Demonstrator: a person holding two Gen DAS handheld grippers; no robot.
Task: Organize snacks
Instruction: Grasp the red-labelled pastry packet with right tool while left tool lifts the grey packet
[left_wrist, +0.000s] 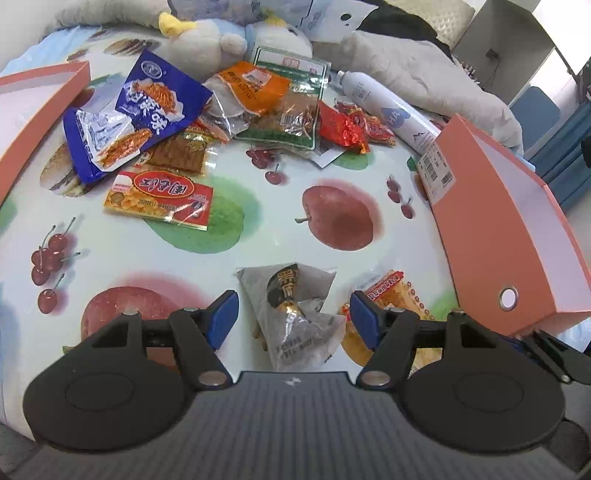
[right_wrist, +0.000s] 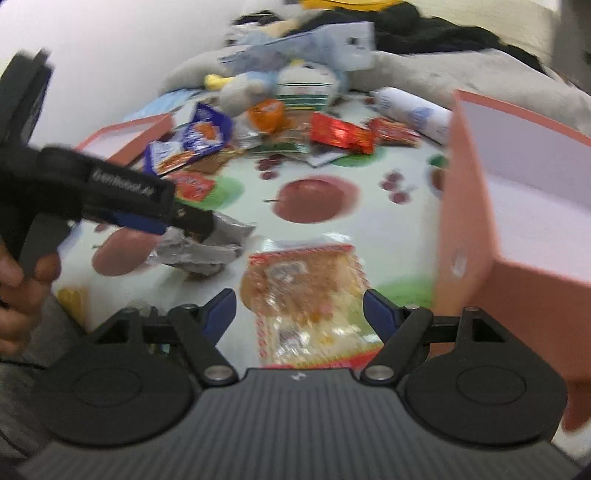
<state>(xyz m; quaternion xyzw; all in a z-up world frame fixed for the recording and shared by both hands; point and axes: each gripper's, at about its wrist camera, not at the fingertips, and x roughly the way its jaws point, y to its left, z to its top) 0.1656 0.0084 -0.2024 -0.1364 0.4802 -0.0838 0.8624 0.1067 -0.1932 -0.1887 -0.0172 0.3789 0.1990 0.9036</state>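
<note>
My left gripper (left_wrist: 293, 319) stands open over the fruit-print tablecloth (left_wrist: 280, 229), blue pads on either side of a crumpled grey packet (left_wrist: 295, 314) with a black label; neither pad presses on it. In the right wrist view, which is blurred, the left gripper (right_wrist: 192, 221) hovers over the grey packet (right_wrist: 207, 247), held by a hand (right_wrist: 22, 280). My right gripper (right_wrist: 301, 312) is open, a clear biscuit packet with a red-orange border (right_wrist: 303, 291) lying between its fingers with gaps on both sides. The biscuit packet (left_wrist: 388, 295) also shows beside the left gripper.
An orange box (left_wrist: 517, 229) (right_wrist: 480, 221) stands open at the right, another orange box (left_wrist: 37, 107) at the far left. Several snack packets (left_wrist: 192, 122) are piled at the back, with a white spray can (left_wrist: 384, 107) and plush toys (left_wrist: 207, 40) behind.
</note>
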